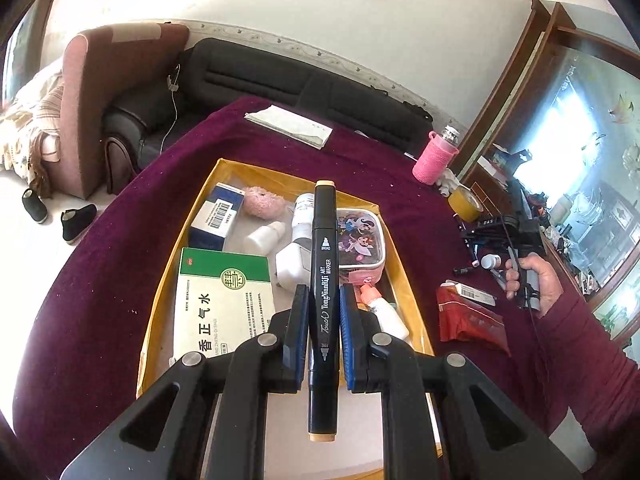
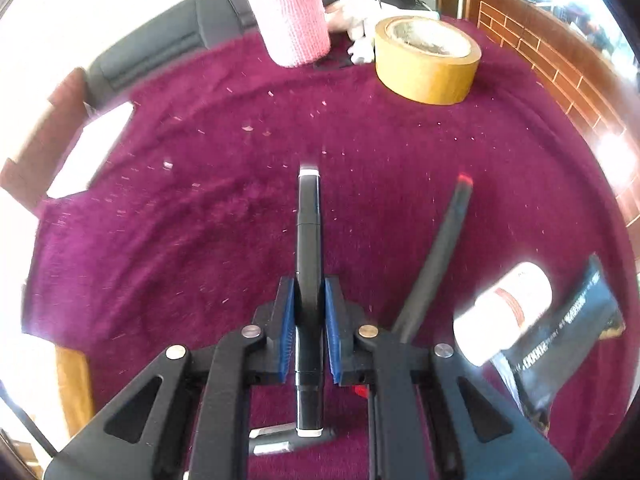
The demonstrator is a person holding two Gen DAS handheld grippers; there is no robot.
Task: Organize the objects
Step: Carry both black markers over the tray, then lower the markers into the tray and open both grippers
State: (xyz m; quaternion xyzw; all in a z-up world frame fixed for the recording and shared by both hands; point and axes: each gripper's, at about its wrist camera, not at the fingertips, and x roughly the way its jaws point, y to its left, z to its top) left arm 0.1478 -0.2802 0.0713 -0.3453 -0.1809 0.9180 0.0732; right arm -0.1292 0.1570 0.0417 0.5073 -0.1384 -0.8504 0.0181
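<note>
Left wrist view. The left tool [image 1: 324, 312] is closed on a black art marker [image 1: 323, 280], its blue pads pressed against the barrel on both sides. The marker runs lengthwise between the fingers, a beige cap at each end, one projecting ahead of the tips and one back toward the camera. Directly beneath and ahead of the tool is a yellow box [image 1: 404, 280] standing on the tabletop [image 1: 120, 240], which is covered in a dark red cloth. Inside the box, left of the tool, lies a green and white medicine carton [image 1: 224, 300]; ahead of it a blue and white carton [image 1: 218, 216]; ahead of the tips a white bottle [image 1: 264, 236]; right of the marker a cartoon-printed pouch [image 1: 362, 240]. Far to the right, a person's hand [image 1: 528, 276] grips the handle of the other tool. A red packet [image 1: 468, 316] lies between that hand and the box.

Right wrist view. The right tool [image 2: 310, 308] is closed on a second black marker [image 2: 308, 240], the pads touching it on both sides; whether it is lifted off the cloth cannot be told. Another dark marker [image 2: 436, 256] with a red end lies just right of the tool. Further right are a white bottle [image 2: 504, 312] and a black packet [image 2: 572, 320]. Well ahead stand a roll of brown tape [image 2: 428, 68] and a pink knitted sleeve [image 2: 292, 24].
</note>
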